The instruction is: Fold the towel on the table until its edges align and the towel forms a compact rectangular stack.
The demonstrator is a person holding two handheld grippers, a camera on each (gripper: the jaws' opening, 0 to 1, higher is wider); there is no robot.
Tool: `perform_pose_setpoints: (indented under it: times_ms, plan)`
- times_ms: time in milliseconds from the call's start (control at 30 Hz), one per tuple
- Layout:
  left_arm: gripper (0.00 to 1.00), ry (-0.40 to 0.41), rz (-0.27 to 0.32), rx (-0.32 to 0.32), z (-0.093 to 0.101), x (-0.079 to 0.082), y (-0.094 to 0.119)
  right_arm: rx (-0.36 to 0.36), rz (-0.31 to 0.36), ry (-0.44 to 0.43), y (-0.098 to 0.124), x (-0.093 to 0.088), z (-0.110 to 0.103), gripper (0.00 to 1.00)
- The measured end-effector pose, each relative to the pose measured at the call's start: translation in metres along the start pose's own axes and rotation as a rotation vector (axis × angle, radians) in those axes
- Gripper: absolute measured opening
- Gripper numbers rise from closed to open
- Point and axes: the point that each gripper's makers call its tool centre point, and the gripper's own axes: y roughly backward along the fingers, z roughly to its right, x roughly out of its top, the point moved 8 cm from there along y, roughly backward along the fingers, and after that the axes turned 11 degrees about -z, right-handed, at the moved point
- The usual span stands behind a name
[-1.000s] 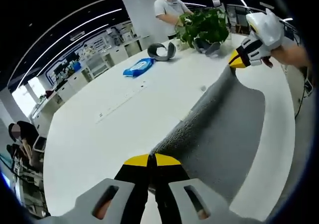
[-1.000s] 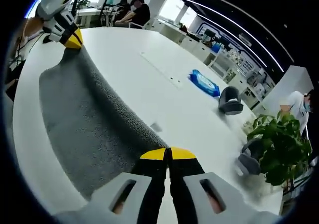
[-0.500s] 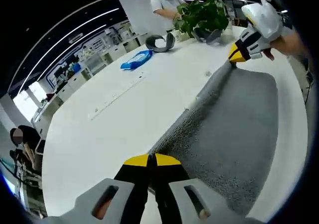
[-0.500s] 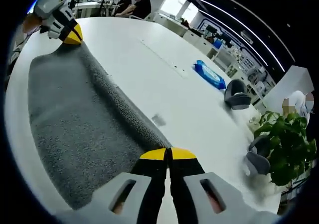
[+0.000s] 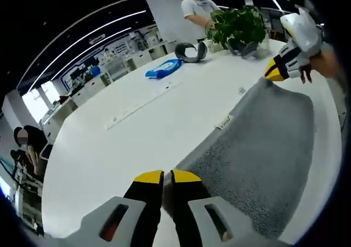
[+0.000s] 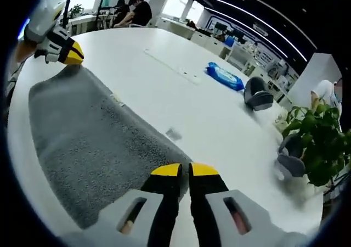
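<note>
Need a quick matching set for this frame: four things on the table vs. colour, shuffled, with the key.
Things:
1. towel
2. wipes pack
3. plant
4. table

Colours:
A. green
B. white
C. grey
D. blue

Pairs: 1-C, 2-D, 3-A, 4-B
</note>
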Motion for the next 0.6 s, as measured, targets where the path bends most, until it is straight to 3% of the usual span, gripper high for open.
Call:
perform_pose_setpoints:
  times_ms: [100, 267, 367, 600]
  plan:
    - [0.06, -0.015, 0.021, -0.017, 0.001, 0.005, 0.003, 0.021, 0.029, -0.073, 0.01, -0.001, -0.003, 0.12]
    - [0.05, -0.025, 0.0, -0.08, 0.007, 0.008, 0.001, 0.049, 0.028, -0.141, 0.03, -0.011, -0.013, 0.05]
    - [0.05, -0.034, -0.019, -0.149, 0.014, 0.007, 0.0, 0.085, 0.015, -0.232, 0.043, -0.023, -0.028, 0.03]
    - [0.01, -0.042, -0.132, -0.225, 0.027, -0.003, -0.008, 0.125, -0.103, -0.327, 0.052, -0.055, -0.052, 0.0]
